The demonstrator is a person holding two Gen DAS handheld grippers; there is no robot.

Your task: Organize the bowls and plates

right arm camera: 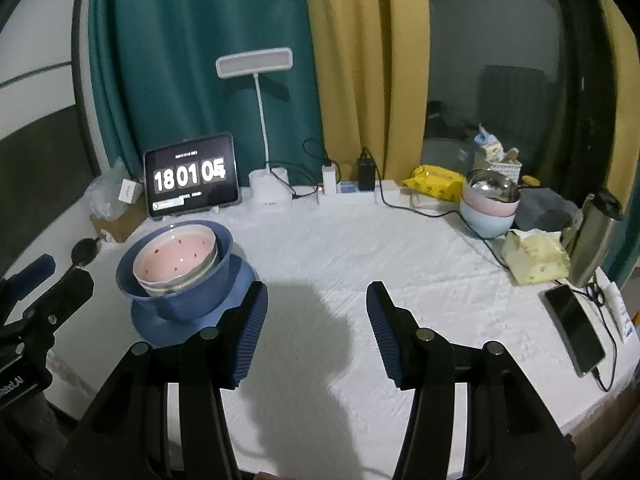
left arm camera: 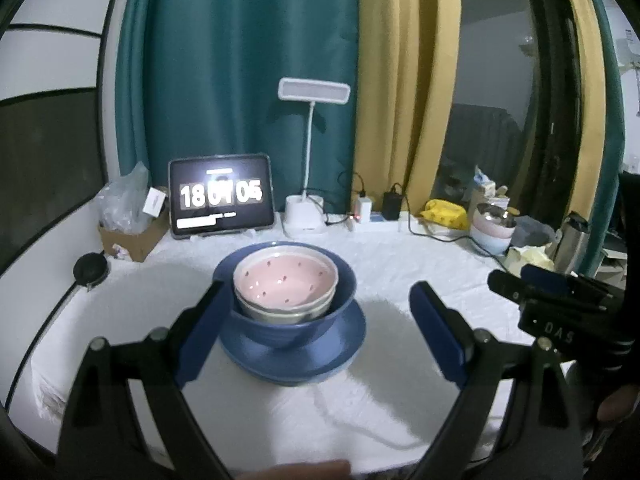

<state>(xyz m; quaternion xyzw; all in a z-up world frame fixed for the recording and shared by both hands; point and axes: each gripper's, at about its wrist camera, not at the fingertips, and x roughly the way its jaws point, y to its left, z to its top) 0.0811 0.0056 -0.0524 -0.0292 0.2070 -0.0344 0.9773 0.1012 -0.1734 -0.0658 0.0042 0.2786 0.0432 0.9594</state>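
Note:
A blue plate (left arm camera: 296,360) lies on the white cloth. A blue bowl (left arm camera: 296,320) stands on it, with a pink dotted bowl (left arm camera: 286,280) nested inside on top of a pale bowl. My left gripper (left arm camera: 316,300) is open and empty, its fingers either side of the stack, just in front of it. The same stack shows at the left of the right wrist view: plate (right arm camera: 240,280), blue bowl (right arm camera: 192,300), pink bowl (right arm camera: 176,260). My right gripper (right arm camera: 316,300) is open and empty over bare cloth, to the right of the stack.
Along the back stand a tablet clock (right arm camera: 192,178), a white desk lamp (right arm camera: 268,188), a power strip with chargers (right arm camera: 360,188) and a cardboard box (left arm camera: 132,236). At the right are stacked pastel bowls (right arm camera: 488,212), a yellow packet (right arm camera: 434,182), tissues (right arm camera: 536,256), a steel flask (right arm camera: 592,236) and a phone (right arm camera: 574,328).

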